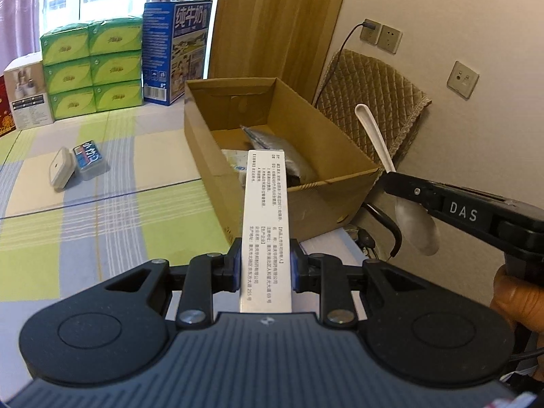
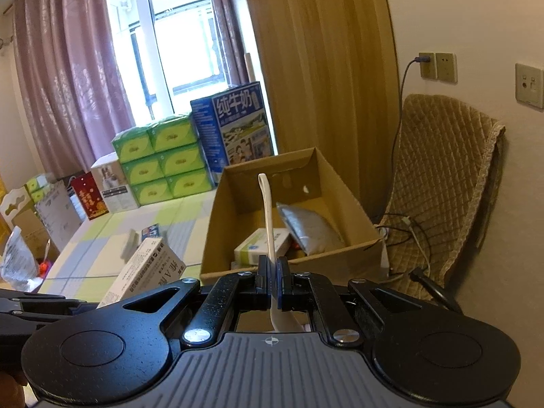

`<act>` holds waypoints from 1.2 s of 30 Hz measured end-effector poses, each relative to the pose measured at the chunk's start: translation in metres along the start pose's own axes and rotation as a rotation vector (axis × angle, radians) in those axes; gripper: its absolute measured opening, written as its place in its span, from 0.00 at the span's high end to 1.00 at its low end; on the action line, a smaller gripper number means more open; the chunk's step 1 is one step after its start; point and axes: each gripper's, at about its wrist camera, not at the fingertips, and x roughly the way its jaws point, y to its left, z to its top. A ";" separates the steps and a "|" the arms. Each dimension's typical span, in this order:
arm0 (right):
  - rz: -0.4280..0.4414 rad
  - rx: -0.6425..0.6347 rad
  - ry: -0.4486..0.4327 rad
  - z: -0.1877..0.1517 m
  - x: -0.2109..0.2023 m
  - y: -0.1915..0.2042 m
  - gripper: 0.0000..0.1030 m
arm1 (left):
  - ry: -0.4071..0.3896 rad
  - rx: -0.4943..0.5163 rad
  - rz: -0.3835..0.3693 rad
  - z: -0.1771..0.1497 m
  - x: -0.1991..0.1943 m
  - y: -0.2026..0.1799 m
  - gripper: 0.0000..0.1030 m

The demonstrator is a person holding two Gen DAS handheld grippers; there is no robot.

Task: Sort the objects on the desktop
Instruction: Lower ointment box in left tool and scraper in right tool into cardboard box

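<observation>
My left gripper (image 1: 266,268) is shut on a long white medicine box (image 1: 267,224) printed with black text; the box points forward over the near wall of an open cardboard box (image 1: 238,183). My right gripper (image 2: 272,280) is shut on a white plastic spoon (image 2: 268,224), handle up, just short of the same cardboard box (image 2: 292,265). From the left wrist view the right gripper (image 1: 394,180) and the spoon (image 1: 374,132) show at the right. The medicine box (image 2: 142,272) appears low left in the right wrist view. Inside the cardboard box lie a silver pouch (image 2: 306,227) and a green-white packet (image 2: 261,246).
A small white case (image 1: 61,170) and a blue-topped tin (image 1: 89,159) lie on the checked cloth (image 1: 102,210) at the left. Green tissue packs (image 1: 91,68), a blue milk carton (image 1: 176,51) and other boxes stand at the back. A quilted chair (image 2: 442,187) with cables stands at the right wall.
</observation>
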 end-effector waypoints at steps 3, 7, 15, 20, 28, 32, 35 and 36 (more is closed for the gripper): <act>-0.005 -0.006 -0.003 0.004 0.002 -0.005 1.00 | -0.002 0.007 -0.005 0.006 0.004 -0.004 0.79; -0.005 -0.023 -0.012 0.013 0.007 -0.010 1.00 | -0.009 0.015 -0.005 0.018 0.012 -0.009 0.79; 0.014 -0.043 -0.028 0.046 0.033 -0.020 1.00 | -0.028 0.004 -0.005 0.051 0.035 -0.013 0.79; 0.032 -0.042 -0.037 0.070 0.055 -0.028 1.00 | -0.037 -0.005 -0.005 0.075 0.057 -0.011 0.79; 0.051 -0.051 -0.024 0.091 0.098 -0.036 1.00 | -0.026 -0.009 -0.002 0.097 0.093 -0.009 0.79; 0.054 -0.042 -0.005 0.092 0.116 -0.043 1.00 | -0.007 -0.018 -0.001 0.100 0.113 -0.004 0.79; 0.053 -0.034 0.009 0.090 0.127 -0.047 1.00 | -0.002 -0.025 0.001 0.101 0.125 0.000 0.79; 0.053 -0.029 0.015 0.089 0.130 -0.049 1.00 | -0.002 -0.030 0.000 0.102 0.128 0.001 0.79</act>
